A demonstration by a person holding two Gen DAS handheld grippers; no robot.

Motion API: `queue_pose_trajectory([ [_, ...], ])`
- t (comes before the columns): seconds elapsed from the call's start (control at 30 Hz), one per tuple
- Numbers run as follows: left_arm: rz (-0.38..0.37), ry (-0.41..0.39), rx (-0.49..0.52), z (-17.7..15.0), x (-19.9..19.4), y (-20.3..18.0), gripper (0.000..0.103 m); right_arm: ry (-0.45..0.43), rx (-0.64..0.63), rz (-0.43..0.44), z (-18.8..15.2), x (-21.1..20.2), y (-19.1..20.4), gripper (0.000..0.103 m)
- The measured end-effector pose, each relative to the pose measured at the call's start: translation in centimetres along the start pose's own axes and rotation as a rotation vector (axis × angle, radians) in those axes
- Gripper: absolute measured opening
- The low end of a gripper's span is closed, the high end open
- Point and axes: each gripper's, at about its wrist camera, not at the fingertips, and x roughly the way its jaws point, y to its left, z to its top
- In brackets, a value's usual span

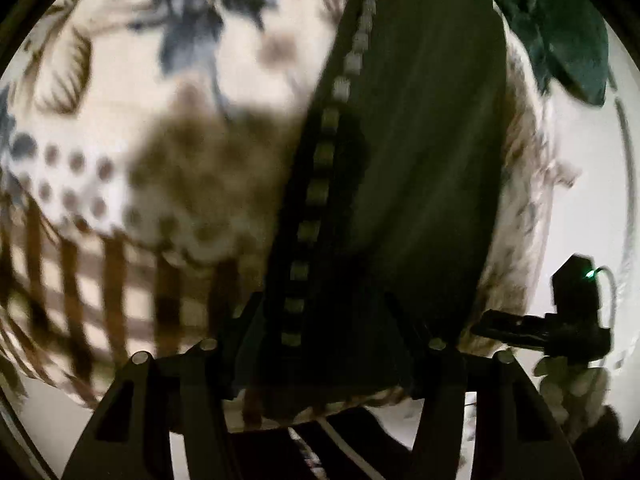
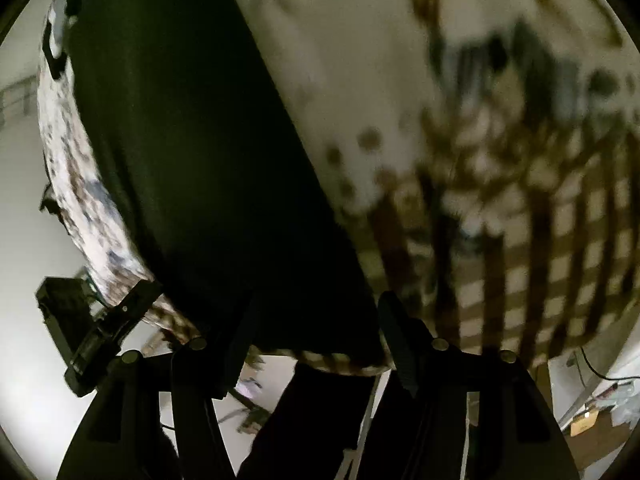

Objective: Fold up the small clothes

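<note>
A dark green garment (image 1: 420,160) with a white dashed stripe along one side lies stretched on a patterned cloth-covered table (image 1: 120,120). My left gripper (image 1: 324,344) stands over its near end with fingers apart and the fabric between them; the view is blurred. The same garment (image 2: 192,160) fills the left half of the right wrist view. My right gripper (image 2: 316,336) straddles its near edge, fingers apart. The other gripper (image 2: 100,328) shows at lower left, and the right one shows in the left wrist view (image 1: 552,320).
The tablecloth (image 2: 480,160) is cream with brown checks, dots and blue flowers. Another dark green cloth (image 1: 560,32) lies at the far right. The table edge is just below the garment, with white floor (image 2: 24,280) and clutter (image 2: 592,420) beyond.
</note>
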Motion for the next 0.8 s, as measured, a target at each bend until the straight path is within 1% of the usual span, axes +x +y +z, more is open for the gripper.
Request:
queue_pose_trajectory([
  [0.03, 0.011, -0.017, 0.002, -0.3, 0.3, -0.1, 0.030, -0.005, -0.005, -0.005, -0.3, 1.0, 0.0, 0.064],
  [0.07, 0.021, -0.031, 0.003, -0.6, 0.6, -0.3, 0.009, -0.008, -0.004, -0.002, -0.4, 1.8, -0.1, 0.064],
  [0.1, 0.044, -0.046, 0.001, -0.9, 0.6, -0.3, 0.006, -0.012, 0.004, 0.007, -0.5, 2.6, -0.2, 0.064],
  [0.13, 0.043, -0.063, -0.010, -1.0, 0.5, -0.1, 0.006, -0.018, 0.017, 0.023, -0.7, 3.3, -0.4, 0.063],
  [0.17, 0.034, -0.077, -0.030, -1.1, 0.2, 0.1, 0.005, -0.031, 0.034, 0.043, -1.0, 3.7, -0.7, 0.044],
  [0.2, 0.035, -0.096, -0.046, -1.2, -0.1, 0.4, 0.005, -0.053, 0.063, 0.062, -1.5, 4.0, -1.0, 0.022],
  [0.23, 0.038, -0.111, -0.045, -1.6, -0.7, 1.0, 0.005, -0.055, 0.070, 0.083, -1.8, 4.1, -1.0, 0.010],
  [0.27, 0.040, -0.123, -0.043, -1.7, -1.3, 1.2, 0.005, -0.080, 0.072, 0.097, -2.3, 3.9, -1.1, 0.009],
  [0.33, 0.040, -0.125, -0.060, -2.1, -1.4, 2.2, 0.005, -0.110, 0.048, 0.061, -3.0, 3.5, -1.6, 0.009],
  [0.37, 0.034, -0.117, -0.058, -2.1, -1.3, 2.5, 0.005, -0.111, 0.044, 0.066, -3.2, 3.3, -2.0, 0.009],
  [0.4, 0.013, -0.111, -0.048, -2.2, -1.1, 2.6, 0.006, -0.098, 0.034, 0.089, -3.2, 3.6, -2.2, 0.009],
  [0.43, -0.003, -0.111, -0.043, -2.3, -1.0, 2.7, 0.010, -0.089, 0.029, 0.101, -2.9, 3.6, -2.0, 0.010],
  [0.47, -0.012, -0.109, -0.042, -2.3, -1.0, 2.8, 0.011, -0.067, 0.023, 0.122, -2.6, 3.6, -2.2, 0.015],
  [0.5, -0.014, -0.104, -0.044, -2.3, -0.7, 2.6, 0.017, -0.044, 0.019, 0.148, -2.4, 3.8, -2.3, 0.018],
  [0.53, -0.019, -0.094, -0.049, -2.3, -0.5, 2.8, 0.035, -0.037, 0.012, 0.158, -2.1, 3.6, -2.8, 0.026],
  [0.57, -0.033, -0.084, -0.054, -2.5, -0.1, 3.1, 0.051, -0.034, 0.000, 0.180, -1.9, 4.0, -2.6, 0.038],
  [0.6, -0.065, -0.078, -0.062, -2.7, 0.4, 3.3, 0.055, -0.028, -0.010, 0.199, -2.2, 4.0, -3.0, 0.042],
  [0.63, -0.087, -0.071, -0.073, -3.0, 1.0, 3.6, 0.055, -0.018, -0.017, 0.216, -2.2, 4.0, -3.5, 0.045],
  [0.73, -0.098, -0.048, -0.058, -3.4, 2.7, 3.2, 0.059, 0.026, -0.023, 0.238, -1.7, 6.3, -2.4, 0.045],
  [0.8, -0.089, -0.061, -0.044, -3.4, 3.2, 2.4, 0.059, 0.037, -0.014, 0.257, -1.3, 6.8, -2.2, 0.048],
])
